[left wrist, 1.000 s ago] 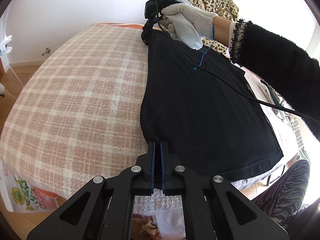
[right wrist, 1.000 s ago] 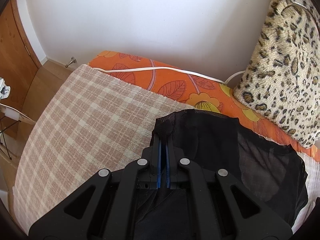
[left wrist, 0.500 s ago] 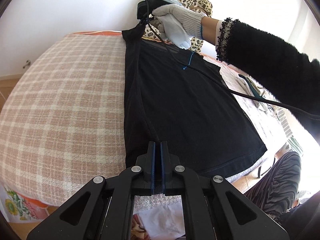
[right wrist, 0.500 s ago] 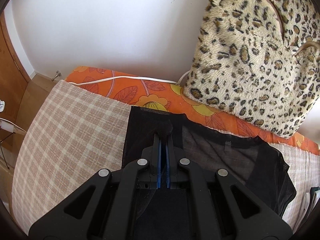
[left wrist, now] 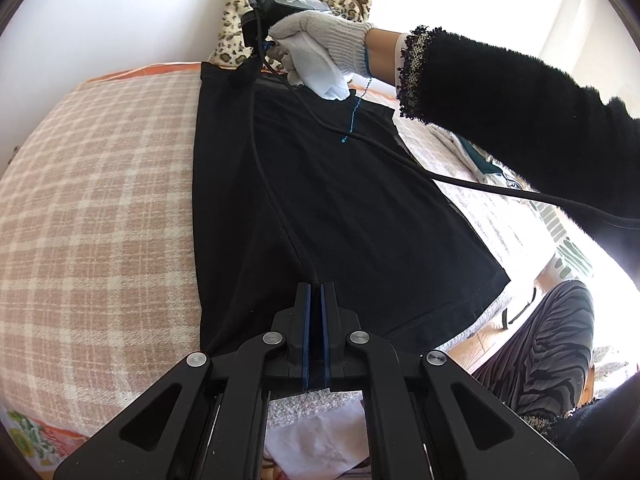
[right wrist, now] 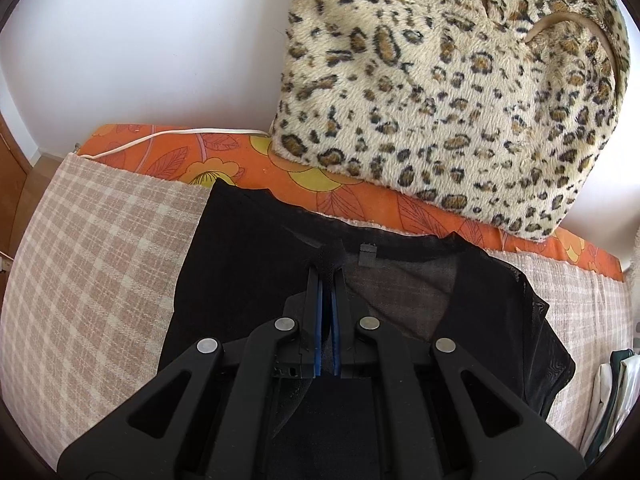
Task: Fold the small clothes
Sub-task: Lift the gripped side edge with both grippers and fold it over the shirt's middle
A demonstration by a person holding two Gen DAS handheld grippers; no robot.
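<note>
A black top (left wrist: 344,200) lies stretched lengthwise on the pink plaid blanket (left wrist: 96,208). My left gripper (left wrist: 315,292) is shut on the garment's near hem fold. My right gripper (right wrist: 327,276) is shut on a pinch of the sheer neckline fabric (right wrist: 400,280) at the far end. In the left wrist view the right gripper (left wrist: 256,60) shows at the top, held by a white-gloved hand (left wrist: 320,48). The garment's left edge is folded straight; the right sleeve (right wrist: 536,340) spreads on the blanket.
A leopard-print cushion (right wrist: 460,92) leans on the white wall behind an orange floral sheet (right wrist: 248,164). A black cable (left wrist: 480,184) crosses over the garment. Other folded clothes (right wrist: 616,384) lie at the right. The person's striped trousers (left wrist: 544,340) are at the bed's near edge.
Both grippers have carried the black top rightward across the blanket, straightening it. The right gripper moved toward the leopard cushion; the neckline now lies spread flat.
</note>
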